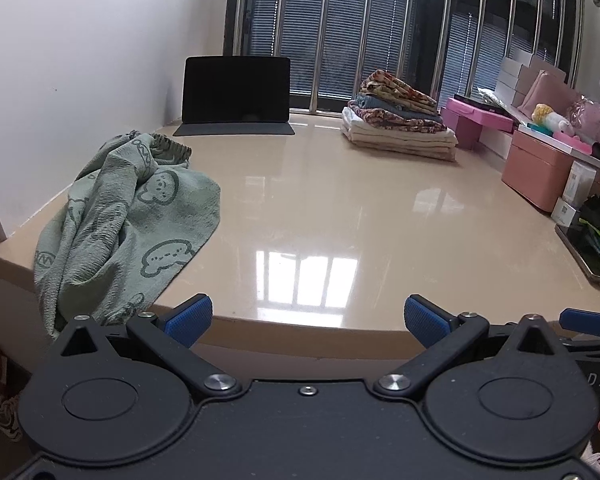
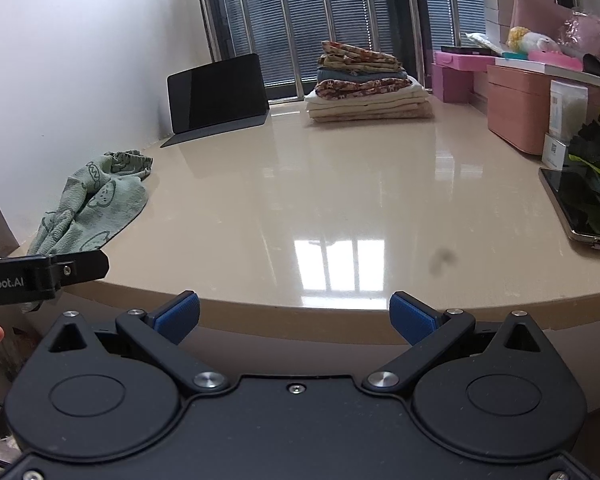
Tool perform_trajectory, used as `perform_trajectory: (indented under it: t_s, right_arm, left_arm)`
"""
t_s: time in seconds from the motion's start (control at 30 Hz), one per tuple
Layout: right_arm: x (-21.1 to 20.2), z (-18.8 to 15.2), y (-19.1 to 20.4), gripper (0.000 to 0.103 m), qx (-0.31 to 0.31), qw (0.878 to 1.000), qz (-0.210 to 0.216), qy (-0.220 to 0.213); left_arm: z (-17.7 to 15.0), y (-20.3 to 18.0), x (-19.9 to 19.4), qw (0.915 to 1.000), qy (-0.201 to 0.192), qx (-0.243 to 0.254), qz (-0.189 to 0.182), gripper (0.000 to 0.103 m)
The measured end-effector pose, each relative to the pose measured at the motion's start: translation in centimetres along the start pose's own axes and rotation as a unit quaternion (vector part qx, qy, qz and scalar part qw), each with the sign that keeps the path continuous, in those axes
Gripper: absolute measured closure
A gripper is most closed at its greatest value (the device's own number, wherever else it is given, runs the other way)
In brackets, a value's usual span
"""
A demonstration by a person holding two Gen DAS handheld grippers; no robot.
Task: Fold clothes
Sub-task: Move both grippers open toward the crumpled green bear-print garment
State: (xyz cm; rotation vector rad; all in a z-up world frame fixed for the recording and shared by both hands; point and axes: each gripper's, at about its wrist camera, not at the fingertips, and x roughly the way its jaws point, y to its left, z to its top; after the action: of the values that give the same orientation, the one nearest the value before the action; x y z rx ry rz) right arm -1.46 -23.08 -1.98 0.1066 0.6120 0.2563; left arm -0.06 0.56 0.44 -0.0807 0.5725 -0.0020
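Waiting at the table (image 1: 340, 200) edge, left gripper (image 1: 308, 318) and right gripper (image 2: 294, 314) gape wide, empty; crumpled green garment (image 1: 120, 216) at ten o'clock awaits folding, folded stack (image 1: 396, 120) at one.

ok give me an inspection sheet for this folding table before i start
surface: glossy beige table, window glare near the front edge
job's things: crumpled green garment at the left edge, partly hanging over it; folded stack at the back
clutter: tablet propped at the back; phone on the right; pink boxes beyond
grippers: left hand-held gripper open, nothing between its pads; right hand-held gripper the same
cables: nothing seen
surroundings: white wall on the left, barred window with blinds behind
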Motion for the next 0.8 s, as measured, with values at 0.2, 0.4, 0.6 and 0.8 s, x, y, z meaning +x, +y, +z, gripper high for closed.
perform_trajectory:
  t_s: [0.2,0.4,0.6,0.8]
  right_arm:
    - [-0.02,0.13,0.08,0.000,-0.004,1.000,0.003,0.000]
    - [0.03,0.21,0.17,0.000,-0.007,1.000,0.004,0.002]
    - [0.07,0.23,0.28,0.000,-0.010,1.000,0.004,0.003]
    - [0.07,0.30,0.32,0.000,-0.011,1.000,0.001,0.002]
  left_arm:
    - [0.02,-0.02,-0.29,1.0000,-0.006,0.000,0.002,0.000]
    - [0.05,0.11,-0.26,1.0000,-0.008,-0.001,0.001,0.000]
    - [-0.04,0.26,-0.21,1.0000,-0.009,-0.003,0.000,0.000]
    - [-0.17,0.50,-0.22,0.9999,-0.011,-0.007,0.002,0.000]
